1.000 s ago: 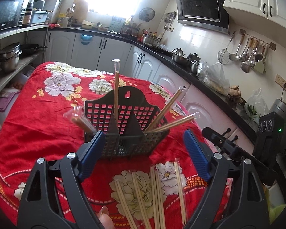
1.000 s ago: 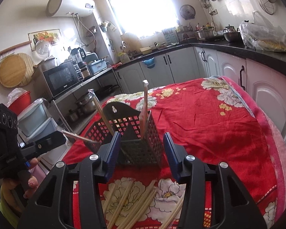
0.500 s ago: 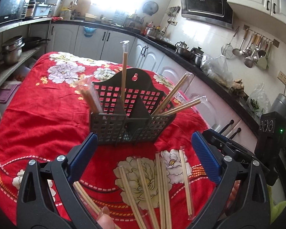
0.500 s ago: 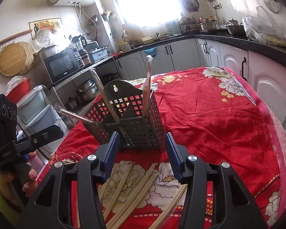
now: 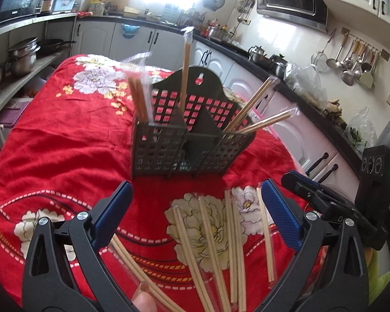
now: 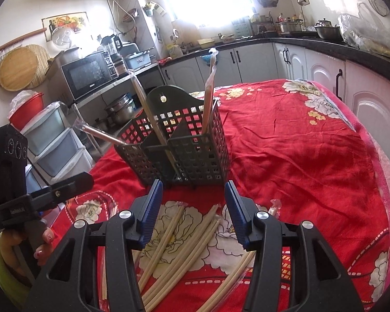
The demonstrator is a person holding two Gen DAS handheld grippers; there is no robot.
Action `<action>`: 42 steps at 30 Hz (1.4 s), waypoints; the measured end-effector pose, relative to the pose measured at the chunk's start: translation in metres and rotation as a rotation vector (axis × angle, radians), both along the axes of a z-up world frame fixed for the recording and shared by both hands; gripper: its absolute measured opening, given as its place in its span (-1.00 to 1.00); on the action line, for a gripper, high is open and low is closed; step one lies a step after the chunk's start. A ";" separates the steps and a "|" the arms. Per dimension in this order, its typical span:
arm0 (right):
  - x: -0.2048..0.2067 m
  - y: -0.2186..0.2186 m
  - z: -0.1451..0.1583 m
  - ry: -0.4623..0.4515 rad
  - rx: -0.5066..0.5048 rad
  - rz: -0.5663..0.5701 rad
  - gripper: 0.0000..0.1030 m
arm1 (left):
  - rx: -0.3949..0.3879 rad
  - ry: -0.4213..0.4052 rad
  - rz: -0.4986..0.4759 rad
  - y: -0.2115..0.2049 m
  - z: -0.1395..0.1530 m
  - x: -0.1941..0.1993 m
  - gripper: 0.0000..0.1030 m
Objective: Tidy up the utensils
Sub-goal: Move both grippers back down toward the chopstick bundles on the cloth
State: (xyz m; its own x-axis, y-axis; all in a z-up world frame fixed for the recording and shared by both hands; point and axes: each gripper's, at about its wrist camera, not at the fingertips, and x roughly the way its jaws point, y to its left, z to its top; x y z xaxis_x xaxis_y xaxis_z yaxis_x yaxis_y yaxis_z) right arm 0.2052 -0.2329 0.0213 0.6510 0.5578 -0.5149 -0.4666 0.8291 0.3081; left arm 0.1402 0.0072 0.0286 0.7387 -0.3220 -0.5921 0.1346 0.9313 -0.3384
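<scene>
A black slotted utensil holder [image 5: 192, 140] [image 6: 184, 150] stands on the red flowered cloth, with wrapped chopstick pairs [image 5: 184, 70] [image 6: 208, 96] sticking up from its compartments. Several loose wrapped chopsticks [image 5: 215, 241] [image 6: 179, 241] lie on the cloth in front of it. My left gripper [image 5: 195, 213] is open and empty, hovering over the loose chopsticks. My right gripper [image 6: 193, 210] is open and empty, just before the holder and above the loose chopsticks. The right gripper also shows in the left wrist view [image 5: 325, 202]; the left one shows in the right wrist view [image 6: 39, 200].
The table's red cloth [image 6: 299, 156] spreads wide to the right of the holder. Kitchen counters [image 5: 273, 72] and white cabinets [image 6: 325, 78] run along the far side. Shelves with pots [image 5: 20, 57] and plastic drawers [image 6: 52, 140] stand beyond the table's left edge.
Both grippers have drawn back and up from the holder, so more of the loose chopsticks shows beneath them. Both stay open and empty.
</scene>
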 end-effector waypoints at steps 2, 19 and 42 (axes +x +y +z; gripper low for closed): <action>0.000 0.001 -0.003 0.007 -0.005 0.008 -0.08 | 0.005 0.017 0.004 0.000 -0.006 0.000 0.77; 0.004 0.013 -0.026 0.082 -0.043 0.055 -0.08 | 0.063 0.134 0.023 -0.003 -0.049 -0.003 0.77; 0.034 0.019 -0.056 0.186 -0.107 0.064 -0.07 | 0.106 0.244 -0.005 -0.022 -0.086 0.017 -0.24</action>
